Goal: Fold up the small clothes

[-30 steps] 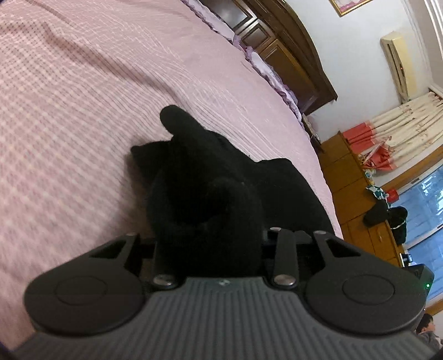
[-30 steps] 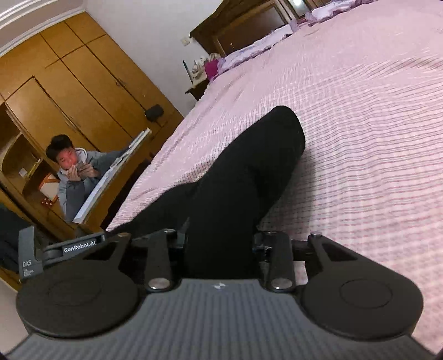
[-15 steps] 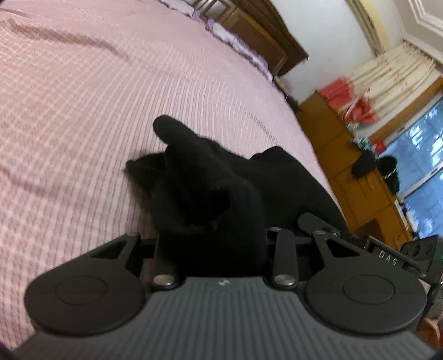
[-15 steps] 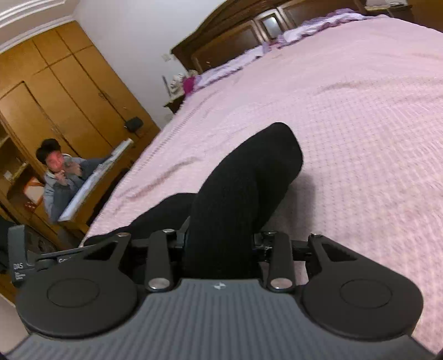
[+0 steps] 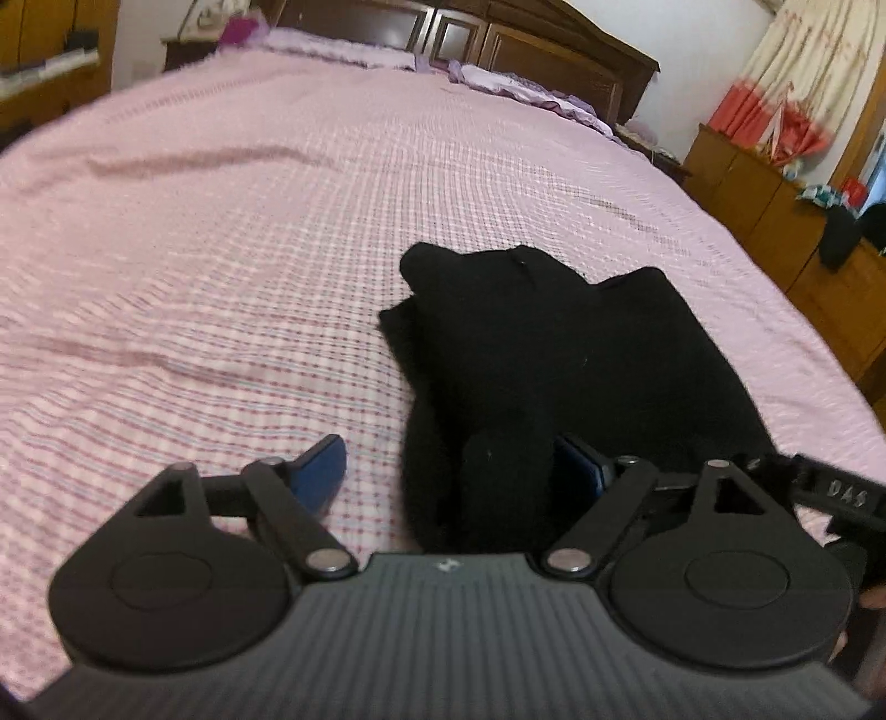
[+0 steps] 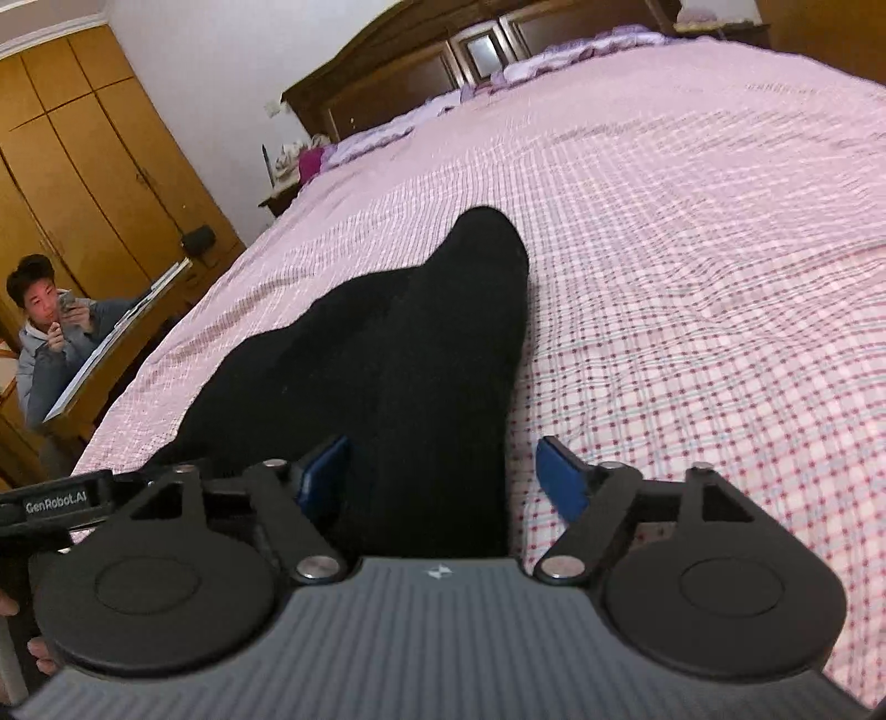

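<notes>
A black garment (image 5: 542, 343) lies folded on the pink checked bedspread (image 5: 221, 221). In the left wrist view its near edge runs between the fingers of my left gripper (image 5: 448, 471), which is open, blue pads spread apart. In the right wrist view the same black garment (image 6: 398, 354) stretches away from my right gripper (image 6: 443, 471), also open, with the cloth lying loose between its blue fingertips (image 6: 559, 476). Neither gripper pinches the cloth.
A dark wooden headboard (image 5: 498, 39) and purple pillows (image 5: 520, 88) stand at the far end of the bed. Wooden cabinets (image 5: 775, 210) line the right side. A seated person (image 6: 50, 338) is by the wardrobe (image 6: 83, 166) on the left.
Both grippers were shut on the black garment and have opened. The cloth has dropped flat onto the bedspread, and both views have swung toward the headboard.
</notes>
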Demonstrator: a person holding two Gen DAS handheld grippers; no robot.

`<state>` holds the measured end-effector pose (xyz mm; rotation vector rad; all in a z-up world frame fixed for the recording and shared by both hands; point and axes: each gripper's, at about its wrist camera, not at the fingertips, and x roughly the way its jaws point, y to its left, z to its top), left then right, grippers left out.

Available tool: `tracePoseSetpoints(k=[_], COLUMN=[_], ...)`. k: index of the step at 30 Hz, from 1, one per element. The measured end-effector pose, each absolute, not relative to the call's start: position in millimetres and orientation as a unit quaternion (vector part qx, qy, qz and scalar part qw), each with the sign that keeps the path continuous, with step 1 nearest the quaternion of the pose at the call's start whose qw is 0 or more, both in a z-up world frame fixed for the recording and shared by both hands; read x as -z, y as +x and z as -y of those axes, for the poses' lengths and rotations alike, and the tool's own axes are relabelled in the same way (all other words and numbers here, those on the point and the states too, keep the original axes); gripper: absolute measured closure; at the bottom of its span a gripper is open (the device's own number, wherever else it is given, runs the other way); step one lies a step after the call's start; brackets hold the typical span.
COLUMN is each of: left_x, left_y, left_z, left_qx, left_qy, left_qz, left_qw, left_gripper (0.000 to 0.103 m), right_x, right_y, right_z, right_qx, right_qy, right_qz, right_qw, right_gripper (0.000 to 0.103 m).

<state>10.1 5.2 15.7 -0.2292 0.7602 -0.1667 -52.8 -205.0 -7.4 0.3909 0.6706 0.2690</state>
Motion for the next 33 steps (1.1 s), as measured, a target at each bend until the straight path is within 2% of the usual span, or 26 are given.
tracePoseSetpoints(k=[7,18,26,33], left_x=[-22.5,-2.4,11.7,12.3], left_y=[-14.5,-30.7,-35.7,-35.5], left_z=[8.4,27.8,39.8,36.7], left_qx=[0.060,0.049,0.031,0.030], left_qy=[-0.047,-0.030,0.005,-0.007], left_qz=[-0.365,-0.424,-0.417,-0.413], left_qw=[0.928,0.904,0.909,0.910], left_gripper=[0.014,0.014,0.014,0.012], right_x=[-4.5,15.1,29.5,31.1], right_y=[-87.3,-122.4,-118.9,-118.8], right_z=[202.2,182.8,171.4,169.2], right_qx=[-0.119,-0.072,-0.053,-0.050], right_qy=[0.166,0.116,0.090,0.079], right_qz=[-0.306,-0.370,-0.390,-0.387], right_qw=[0.930,0.919,0.915,0.917], right_gripper=[0.000,0.000,0.000,0.000])
